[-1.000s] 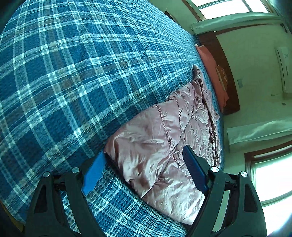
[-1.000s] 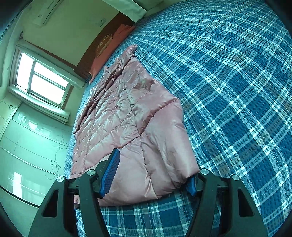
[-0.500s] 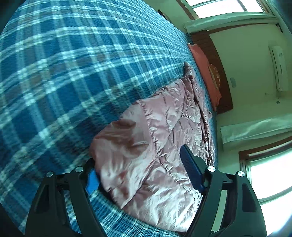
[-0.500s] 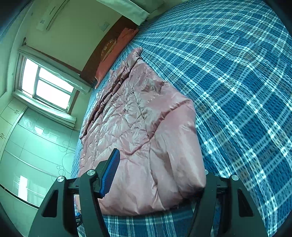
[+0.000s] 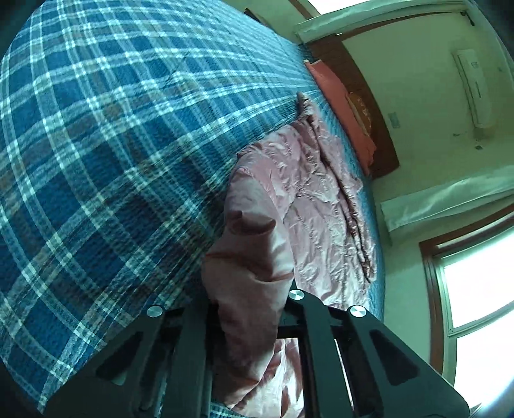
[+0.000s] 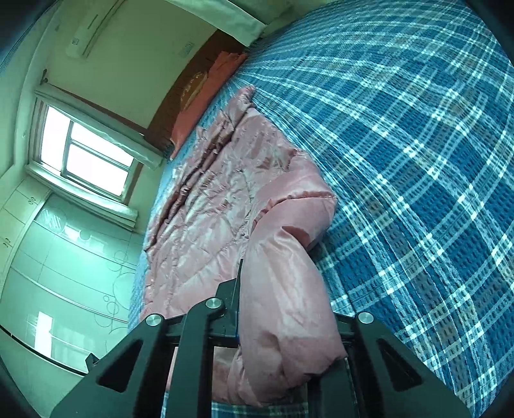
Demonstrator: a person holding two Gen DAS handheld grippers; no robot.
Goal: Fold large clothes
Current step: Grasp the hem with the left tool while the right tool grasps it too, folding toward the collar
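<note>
A pink quilted down jacket (image 5: 308,193) lies stretched along one edge of a bed covered with a blue plaid bedspread (image 5: 112,144), its shiny fabric wrinkled and its far end reaching toward an orange-pink pillow (image 5: 340,106) at the dark wooden headboard (image 5: 369,122). The left tool (image 5: 247,308) is clenched on the near end of the jacket, a thick bunched fold rising between its black fingers. In the right wrist view the right tool (image 6: 289,318) is likewise clamped on a puffy fold of the same jacket's (image 6: 218,199) near end, the padded fabric bulging up and over between the fingers. The rest of the garment lies flat on the bedspread (image 6: 417,144) beyond both grips. A window (image 6: 86,154) with a pale curtain, a wall air conditioner (image 6: 90,29) and glossy wardrobe doors (image 6: 64,273) stand beyond the bed
</note>
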